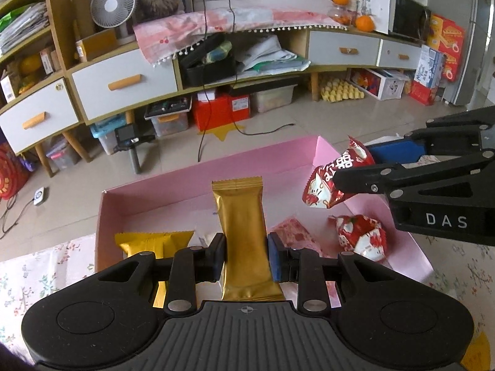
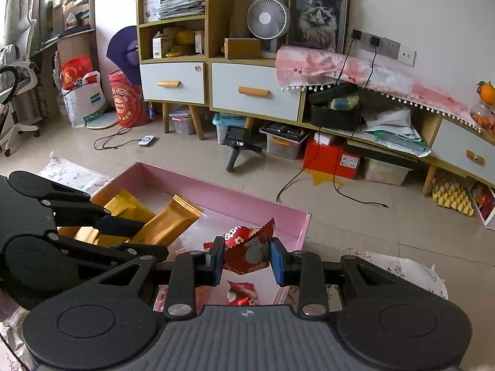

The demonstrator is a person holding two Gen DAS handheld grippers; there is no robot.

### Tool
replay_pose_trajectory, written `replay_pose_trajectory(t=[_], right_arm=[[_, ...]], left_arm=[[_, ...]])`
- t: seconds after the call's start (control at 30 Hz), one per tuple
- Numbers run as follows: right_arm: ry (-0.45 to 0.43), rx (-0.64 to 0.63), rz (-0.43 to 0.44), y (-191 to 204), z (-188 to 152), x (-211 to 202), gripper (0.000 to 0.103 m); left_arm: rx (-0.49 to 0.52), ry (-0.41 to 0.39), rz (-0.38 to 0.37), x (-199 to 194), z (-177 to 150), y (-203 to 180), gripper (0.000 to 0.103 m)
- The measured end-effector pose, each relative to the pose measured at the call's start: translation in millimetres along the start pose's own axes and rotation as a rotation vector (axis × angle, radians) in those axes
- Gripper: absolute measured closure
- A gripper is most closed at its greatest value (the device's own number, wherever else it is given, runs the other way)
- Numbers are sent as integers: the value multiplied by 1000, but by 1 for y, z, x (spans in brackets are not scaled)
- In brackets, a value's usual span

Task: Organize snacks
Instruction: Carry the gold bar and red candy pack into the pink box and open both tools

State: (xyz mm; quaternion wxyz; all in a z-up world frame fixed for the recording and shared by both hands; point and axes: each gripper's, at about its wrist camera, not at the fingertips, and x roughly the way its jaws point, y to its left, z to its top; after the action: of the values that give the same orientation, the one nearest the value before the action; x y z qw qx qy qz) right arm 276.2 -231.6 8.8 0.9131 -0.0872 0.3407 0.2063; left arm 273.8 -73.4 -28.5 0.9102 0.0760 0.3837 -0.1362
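Gold foil snack bar (image 1: pixel 244 235) sits clamped in the left gripper (image 1: pixel 246 255), crinkly red candy packet (image 2: pixel 246 252) in the right gripper (image 2: pixel 246 255), both over the pink cardboard box (image 1: pixel 173 194); lower each beside its matching kind before releasing.

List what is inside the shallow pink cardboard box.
Lying in the pink box: a gold foil packet, a pink patterned packet and a red-and-white wrapped snack. The left gripper hides the near floor.

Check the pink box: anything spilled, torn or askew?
Nothing stands out. The pink box holds a gold bar and red packets lying loose but intact; each gripper carries one whole snack above it.
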Motion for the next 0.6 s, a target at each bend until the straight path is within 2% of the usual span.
replay_pose_trajectory(t=[0.17, 0.27, 0.3, 0.37, 0.43, 0.53, 0.6], right_arm=[[8, 12, 7, -2, 0, 5, 90], [-4, 23, 10, -4, 0, 5, 88], [-7, 28, 12, -5, 1, 4, 79], [-7, 35, 15, -8, 2, 2, 70], [-3, 29, 4, -9, 3, -1, 66], [2, 31, -6, -10, 7, -7, 57], [-2, 22, -8, -8, 8, -13, 47]], left_arm=[[-11, 0, -4, 6, 1, 2, 76], [24, -4, 2, 5, 1, 0, 72], [29, -1, 8, 3, 0, -1, 70], [46, 4, 19, 2, 0, -3, 61], [58, -4, 29, -3, 0, -6, 47], [56, -13, 23, -11, 0, -7, 36], [53, -18, 26, -17, 1, -7, 33]])
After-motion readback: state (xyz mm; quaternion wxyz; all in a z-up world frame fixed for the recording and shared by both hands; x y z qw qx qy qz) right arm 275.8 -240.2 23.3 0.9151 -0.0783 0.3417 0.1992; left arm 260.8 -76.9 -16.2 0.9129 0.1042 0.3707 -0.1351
